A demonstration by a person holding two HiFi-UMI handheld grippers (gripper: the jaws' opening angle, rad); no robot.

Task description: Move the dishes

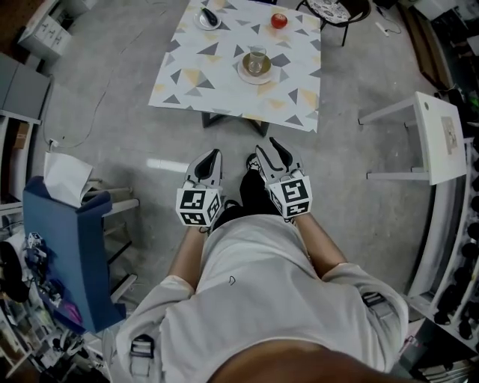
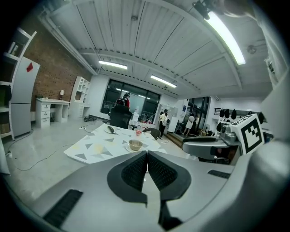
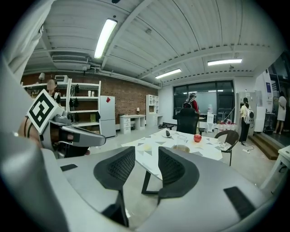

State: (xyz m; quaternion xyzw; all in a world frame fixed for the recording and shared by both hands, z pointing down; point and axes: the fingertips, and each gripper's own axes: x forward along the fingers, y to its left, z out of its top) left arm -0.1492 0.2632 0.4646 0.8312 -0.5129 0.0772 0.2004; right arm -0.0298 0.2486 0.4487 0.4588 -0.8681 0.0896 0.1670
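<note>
A white table (image 1: 224, 82) with grey and yellow triangles stands ahead of me on the floor. On it are a bowl on a saucer (image 1: 256, 67) with a clear glass (image 1: 258, 52) beside it, a red apple (image 1: 278, 20), and a small plate with a dark object (image 1: 208, 17). Both grippers hang close to my body, well short of the table. My left gripper (image 1: 212, 157) is shut and empty, its pads (image 2: 136, 170) pressed together. My right gripper (image 1: 268, 146) is open with nothing between its pads (image 3: 118, 167). The bowl (image 2: 135, 145) and glass (image 3: 182, 139) show far beyond the jaws.
A white side table (image 1: 438, 138) stands at the right, in front of shelving. At the left is a blue bin (image 1: 71, 239) with white paper sticking out. A black chair (image 1: 333, 9) sits behind the table. A cable (image 1: 97, 112) trails over the grey floor.
</note>
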